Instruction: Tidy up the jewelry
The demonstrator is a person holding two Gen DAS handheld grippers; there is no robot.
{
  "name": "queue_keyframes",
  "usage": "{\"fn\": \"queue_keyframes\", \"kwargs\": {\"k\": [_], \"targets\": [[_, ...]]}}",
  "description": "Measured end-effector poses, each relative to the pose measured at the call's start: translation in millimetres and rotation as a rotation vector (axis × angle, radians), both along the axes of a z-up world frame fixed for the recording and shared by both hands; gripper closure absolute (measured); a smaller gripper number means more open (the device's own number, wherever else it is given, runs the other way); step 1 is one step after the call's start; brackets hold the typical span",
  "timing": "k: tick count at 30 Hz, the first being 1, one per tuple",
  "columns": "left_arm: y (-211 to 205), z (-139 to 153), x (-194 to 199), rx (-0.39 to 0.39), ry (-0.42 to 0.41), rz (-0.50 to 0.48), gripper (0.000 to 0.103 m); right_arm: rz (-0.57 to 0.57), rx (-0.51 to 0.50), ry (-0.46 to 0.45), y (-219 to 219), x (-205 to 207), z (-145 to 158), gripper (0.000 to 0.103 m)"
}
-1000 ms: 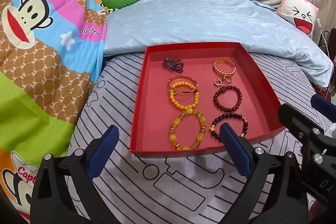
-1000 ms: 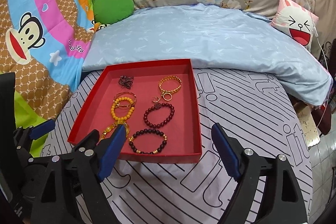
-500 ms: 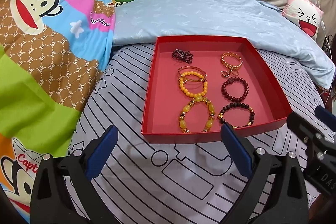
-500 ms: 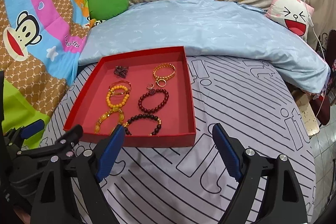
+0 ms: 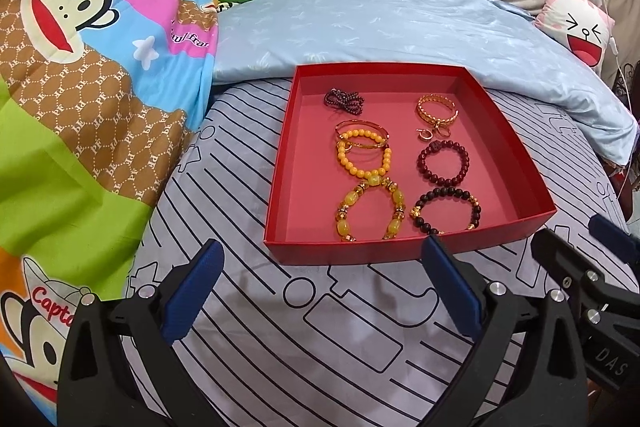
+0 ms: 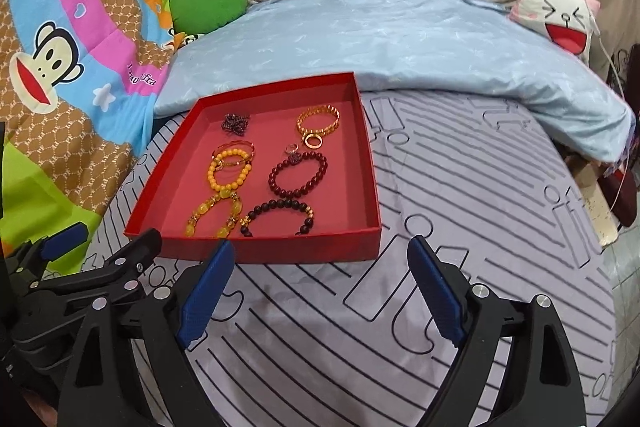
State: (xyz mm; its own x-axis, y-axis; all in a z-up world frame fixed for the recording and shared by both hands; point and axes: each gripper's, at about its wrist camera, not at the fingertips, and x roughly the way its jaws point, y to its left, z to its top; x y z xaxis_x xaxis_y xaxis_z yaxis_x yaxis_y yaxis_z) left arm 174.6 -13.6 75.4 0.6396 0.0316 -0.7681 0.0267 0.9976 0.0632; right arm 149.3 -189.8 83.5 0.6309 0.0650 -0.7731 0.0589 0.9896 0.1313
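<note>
Currently, left wrist view: left gripper [image 5: 320, 283] is spread wide, nothing between the blue pads [image 5: 192, 301], touching nothing. It hangs over the grey striped sheet [image 5: 340, 347], just short of the near wall of the red tray [image 5: 360, 253]. Right pad tip overlaps the tray's near wall in the picture; contact cannot be told. Pose: pointing forward and down toward the tray, roughly level side to side. The right gripper [image 5: 592, 267] shows at the right edge, beside the tray's near right corner.

Tray contents, all lying flat on the floor of the tray: dark bead cluster [image 5: 344, 100] at the far left, gold chain bracelet [image 5: 436, 109] at the far right, two small rings [image 5: 432, 133] just in front of it. Left column: thin gold bangle [image 5: 362, 135] overlapping the yellow bead bracelet [image 5: 362, 159], which touches the amber bracelet [image 5: 370, 215] nearest the front. Right column: dark red bead bracelet [image 5: 442, 163], then black bead bracelet [image 5: 446, 211].

Right wrist view: right gripper [image 6: 318, 285] equally wide apart, empty, over the sheet [image 6: 360, 327] near the tray's [image 6: 300, 249] front wall; left pad [image 6: 206, 293] overlaps that wall in the frame. Left gripper [image 6: 100, 247] sits at the lower left by the tray's near left corner. Jewelry all inside the tray: black bracelet [image 6: 276, 215] and amber bracelet [image 6: 214, 217] closest.
</note>
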Motion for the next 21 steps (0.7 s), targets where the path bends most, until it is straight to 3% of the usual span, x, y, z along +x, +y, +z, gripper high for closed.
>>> {"fn": "queue_keyframes", "kwargs": {"k": [9,21], "targets": [[0.3,-4.8,1.1,-0.004,0.013,0.004,0.009,-0.025,-0.086,-0.009,3.1,-2.4,-0.3,0.017],[0.2,-6.1,-0.4,-0.004,0.000,0.015,0.009,-0.033,-0.109,-0.019,3.0,-1.8,1.8,0.016]]}}
